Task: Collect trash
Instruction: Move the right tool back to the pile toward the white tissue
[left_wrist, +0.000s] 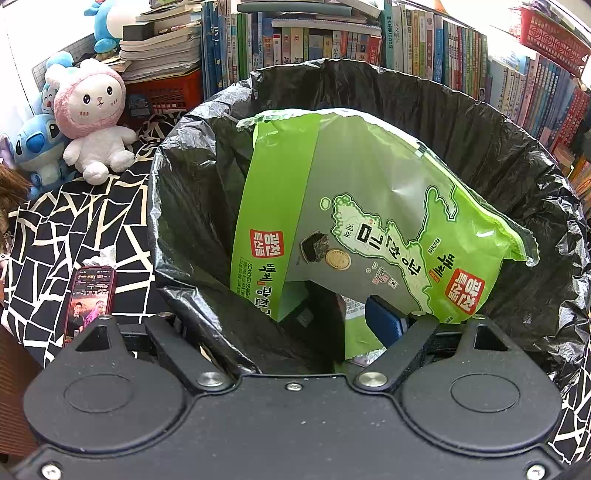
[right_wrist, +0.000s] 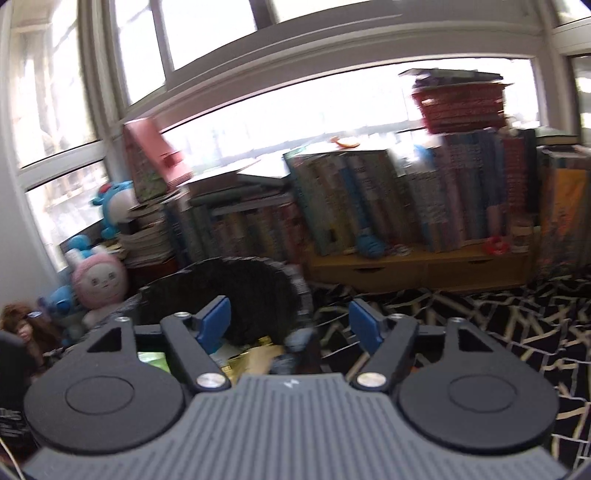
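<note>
L gripper (left_wrist: 321, 325) sits over the round bin lined w/ a black plastic bag (left_wrist: 517, 177). One blue pad (left_wrist: 384, 321) shows against the big green seaweed snack bag (left_wrist: 354, 206); other finger is hidden, so can't tell if it's pinching or spread. Snack bag leans inside the liner, top edge near the rim, open room on its left. R gripper (right_wrist: 290, 325) is spread wide, holding nothing, above bin (right_wrist: 236, 291) near edge. View blurred. Red-cased phone (left_wrist: 90, 299) lies just beside the bin on black-white patterned cloth (left_wrist: 74, 229).
</note>
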